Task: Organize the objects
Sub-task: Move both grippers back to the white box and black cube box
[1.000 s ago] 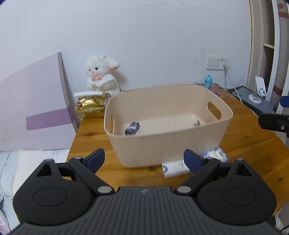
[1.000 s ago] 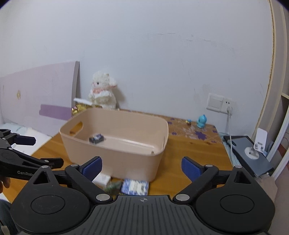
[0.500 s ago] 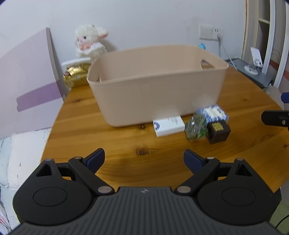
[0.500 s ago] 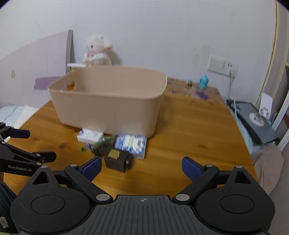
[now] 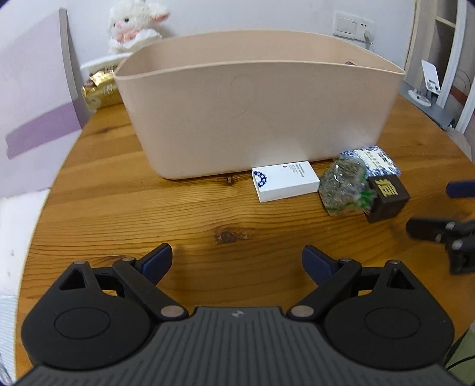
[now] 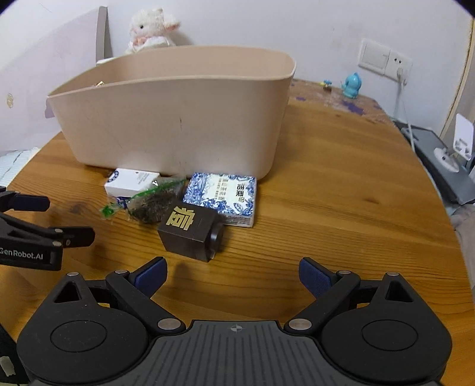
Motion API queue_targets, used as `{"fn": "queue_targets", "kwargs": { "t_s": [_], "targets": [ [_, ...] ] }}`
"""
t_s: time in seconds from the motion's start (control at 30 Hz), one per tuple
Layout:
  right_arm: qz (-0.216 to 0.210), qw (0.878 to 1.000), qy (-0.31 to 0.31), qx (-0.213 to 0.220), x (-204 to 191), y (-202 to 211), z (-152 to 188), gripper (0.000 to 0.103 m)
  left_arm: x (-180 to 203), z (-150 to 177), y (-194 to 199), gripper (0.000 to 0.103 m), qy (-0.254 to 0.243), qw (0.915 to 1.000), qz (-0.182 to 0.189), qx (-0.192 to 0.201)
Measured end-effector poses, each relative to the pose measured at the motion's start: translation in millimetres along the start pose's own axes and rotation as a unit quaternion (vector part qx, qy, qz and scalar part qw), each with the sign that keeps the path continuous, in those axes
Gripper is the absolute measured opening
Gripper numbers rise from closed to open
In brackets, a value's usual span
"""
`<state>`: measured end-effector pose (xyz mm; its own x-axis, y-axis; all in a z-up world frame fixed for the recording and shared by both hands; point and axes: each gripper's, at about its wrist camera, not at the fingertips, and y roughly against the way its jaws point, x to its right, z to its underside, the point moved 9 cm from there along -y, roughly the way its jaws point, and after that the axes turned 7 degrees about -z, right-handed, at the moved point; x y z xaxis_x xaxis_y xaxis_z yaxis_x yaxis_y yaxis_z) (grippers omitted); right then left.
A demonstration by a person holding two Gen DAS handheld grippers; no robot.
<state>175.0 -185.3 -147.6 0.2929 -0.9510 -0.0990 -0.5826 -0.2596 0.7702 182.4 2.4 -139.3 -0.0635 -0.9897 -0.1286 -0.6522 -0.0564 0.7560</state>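
I have both tools low over the round wooden worktop, each empty with its fingers spread wide: the left gripper in front of bare wood, the right gripper just short of the dark brown cube box with a gold character. Four items sit clustered against the near wall of the beige plastic tub: a flat white card box at the left, a clear bag of dried green leaves beside it, the cube box touching that bag, and a blue-and-white patterned packet behind them by the tub. A white plush lamb sits beyond the tub against the wall.
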Motion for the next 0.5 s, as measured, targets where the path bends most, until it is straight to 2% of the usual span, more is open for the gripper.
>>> {"fn": "queue_targets", "kwargs": {
  "t_s": [0.23,0.5],
  "targets": [
    [-0.002,1.000,0.001,-0.001,-5,-20,-6,0.099,7,-13,-20,0.095,-0.007,0.9999,0.009,0.005],
    [0.000,1.000,-0.007,0.013,-7,-27,-14,0.100,19,-28,-33,0.097,0.016,0.9995,0.024,0.013]
  ]
}}
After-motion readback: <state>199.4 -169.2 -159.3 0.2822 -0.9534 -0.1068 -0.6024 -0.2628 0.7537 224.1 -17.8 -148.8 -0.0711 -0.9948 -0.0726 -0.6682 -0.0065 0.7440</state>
